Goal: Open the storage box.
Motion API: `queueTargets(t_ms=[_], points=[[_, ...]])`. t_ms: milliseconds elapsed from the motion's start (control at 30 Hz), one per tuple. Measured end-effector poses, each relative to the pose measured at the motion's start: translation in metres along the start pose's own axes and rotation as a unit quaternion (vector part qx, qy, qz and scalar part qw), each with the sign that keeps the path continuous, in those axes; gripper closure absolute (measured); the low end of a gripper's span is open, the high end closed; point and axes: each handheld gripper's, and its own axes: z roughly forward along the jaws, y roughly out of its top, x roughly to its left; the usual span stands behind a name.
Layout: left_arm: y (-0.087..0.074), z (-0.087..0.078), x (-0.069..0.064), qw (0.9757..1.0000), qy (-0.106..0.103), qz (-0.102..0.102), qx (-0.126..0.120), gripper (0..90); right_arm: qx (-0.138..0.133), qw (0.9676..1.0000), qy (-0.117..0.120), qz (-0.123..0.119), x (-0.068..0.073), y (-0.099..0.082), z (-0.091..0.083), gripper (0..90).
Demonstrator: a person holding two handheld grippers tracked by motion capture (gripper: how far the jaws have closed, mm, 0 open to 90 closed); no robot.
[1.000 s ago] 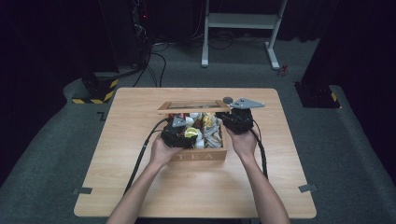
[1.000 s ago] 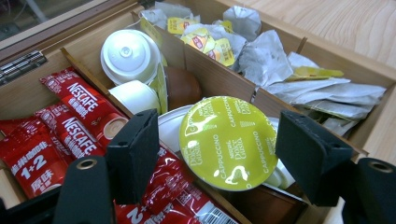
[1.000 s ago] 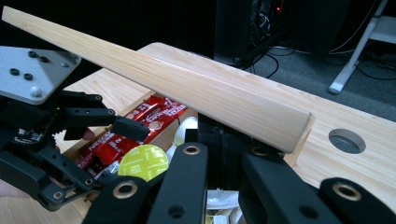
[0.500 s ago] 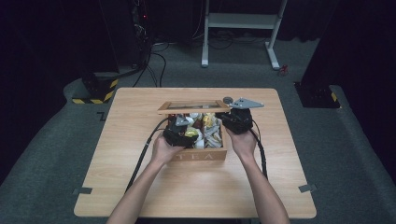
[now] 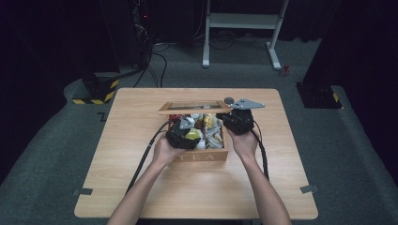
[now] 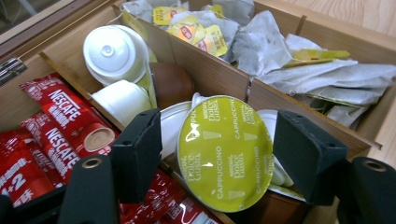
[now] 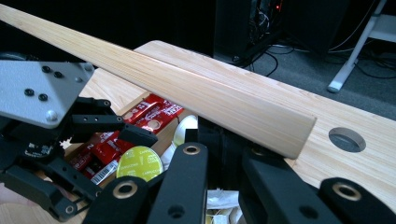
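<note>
A wooden tea box point(image 5: 202, 156) stands mid-table with its glass-paned lid point(image 5: 195, 107) raised. My left gripper point(image 5: 187, 133) reaches down into the box. Its jaws have just been closing, and the pads now press both sides of a yellow-green cappuccino capsule point(image 6: 224, 154), seen between the jaws of the left gripper point(image 6: 219, 156). The right gripper view shows that capsule point(image 7: 139, 163) as well, just above the sachets. My right gripper point(image 7: 224, 140) is shut on the edge of the wooden lid point(image 7: 187, 88), at the box's right end, where the right gripper point(image 5: 234, 117) sits.
Box compartments hold red Nescafe sachets point(image 6: 60, 126), white capsules point(image 6: 114, 51) and several grey and yellow tea bags point(image 6: 299, 70). The table point(image 5: 141, 187) has a round cable hole point(image 7: 347, 139) near its far edge. A white metal frame point(image 5: 244, 21) stands on the floor behind.
</note>
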Motion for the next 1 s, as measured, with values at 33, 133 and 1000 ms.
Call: queueTargets(t_ms=[33, 133, 1000], points=[[0.0003, 0.0007, -0.0006, 1.0000, -0.001, -0.001, 0.001, 32.5, 0.001, 1.0000, -0.001, 0.000, 0.0000, 0.0000, 0.0000, 90.0], [0.0016, 0.0025, -0.0018, 1.0000, -0.001, 0.005, 0.008, 32.0, 0.001, 1.0000, -0.001, 0.001, 0.0002, 0.0000, 0.0001, 90.0], [0.0030, 0.0021, 0.0001, 0.9998, -0.011, -0.013, 0.007, 40.4, -0.001, 1.0000, -0.002, 0.002, 0.0003, -0.0001, 0.0004, 90.0]])
